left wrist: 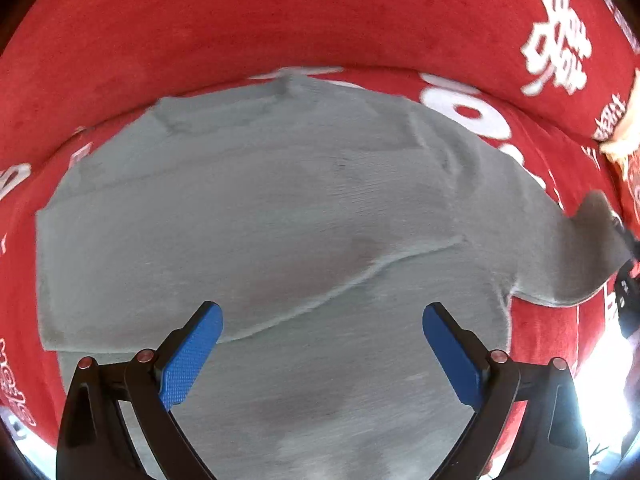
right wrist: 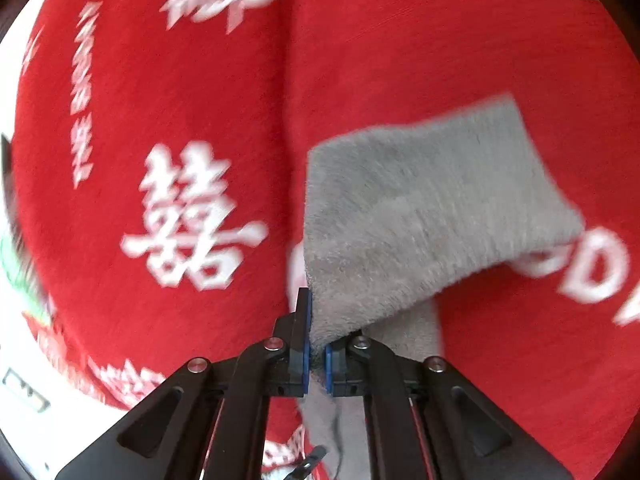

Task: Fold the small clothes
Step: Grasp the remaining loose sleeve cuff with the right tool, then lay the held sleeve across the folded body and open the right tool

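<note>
**A:** Left wrist view first: the grey sweater (left wrist: 280, 208) lies spread flat across the red blanket (left wrist: 240, 20), and the left gripper (left wrist: 322, 320) hangs straight above its lower body, looking down.

**B:** Jaws wide apart there, blue pads (left wrist: 188, 360) on either side with nothing but knit showing between them. Nothing pinched. The garment's hem runs out of frame underneath the claw, the neckline sits at the far edge, towards the top of the picture.

**A:** And over at the right edge of that view, one sleeve (left wrist: 592, 256) is drawn outward, its end lifted off the blanket towards a dark shape I can't make out clearly.

**B:** The right wrist view settles it. The right gripper (right wrist: 316, 344) is clamped tight on that sleeve (right wrist: 432, 208), fluffy grey fabric squeezed between the pads, which are nearly touching.

**A:** The cloth fans out from the fingertips, up and to the right, its squared cuff end hanging free over the blanket. More grey trails down beneath the claw.

**B:** White lettering (right wrist: 188, 220) on the red blanket (right wrist: 160, 100) sits to the left of the grip, well clear of the sleeve. Everything's blurred in that view.

**A:** So: left claw open over the body, right claw gripping the sleeve.
</note>
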`<state>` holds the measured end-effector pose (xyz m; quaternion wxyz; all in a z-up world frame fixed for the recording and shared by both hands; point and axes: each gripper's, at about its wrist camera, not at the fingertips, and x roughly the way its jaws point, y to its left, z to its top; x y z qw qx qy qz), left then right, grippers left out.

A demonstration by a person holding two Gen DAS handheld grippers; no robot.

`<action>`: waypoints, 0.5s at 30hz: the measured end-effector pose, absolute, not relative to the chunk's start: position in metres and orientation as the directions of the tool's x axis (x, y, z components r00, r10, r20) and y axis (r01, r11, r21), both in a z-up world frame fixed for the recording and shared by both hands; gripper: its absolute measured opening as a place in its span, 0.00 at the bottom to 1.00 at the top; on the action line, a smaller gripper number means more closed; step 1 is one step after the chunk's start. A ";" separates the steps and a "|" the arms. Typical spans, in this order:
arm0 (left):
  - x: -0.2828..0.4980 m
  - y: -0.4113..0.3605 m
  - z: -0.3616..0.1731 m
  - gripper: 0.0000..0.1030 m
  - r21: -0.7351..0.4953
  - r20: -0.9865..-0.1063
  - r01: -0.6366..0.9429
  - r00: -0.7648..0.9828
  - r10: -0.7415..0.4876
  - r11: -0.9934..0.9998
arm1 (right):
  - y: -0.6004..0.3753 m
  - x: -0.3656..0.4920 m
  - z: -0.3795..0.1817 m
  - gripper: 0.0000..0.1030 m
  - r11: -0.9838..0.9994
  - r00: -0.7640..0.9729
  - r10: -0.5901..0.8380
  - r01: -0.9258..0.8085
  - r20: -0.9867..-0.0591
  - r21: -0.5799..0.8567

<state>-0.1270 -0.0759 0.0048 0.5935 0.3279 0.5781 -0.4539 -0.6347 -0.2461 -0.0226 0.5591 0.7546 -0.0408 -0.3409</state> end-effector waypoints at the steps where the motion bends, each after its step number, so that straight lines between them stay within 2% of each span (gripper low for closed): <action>1: -0.119 -0.071 0.007 0.98 -0.130 -0.983 0.914 -0.069 -0.168 0.384 | -0.251 -0.618 -0.014 0.05 -0.333 0.783 -0.423 0.334 -0.456 0.882; 8: -0.052 -0.033 0.019 0.98 -0.075 -0.979 0.875 0.027 -0.203 0.479 | -0.267 -0.470 0.038 0.05 -0.032 0.875 -0.221 0.436 -0.432 0.899; 15: 0.009 0.008 0.012 0.98 -0.055 -0.979 0.797 0.075 -0.189 0.601 | -0.226 -0.294 0.032 0.06 0.267 0.810 0.062 0.549 -0.583 0.792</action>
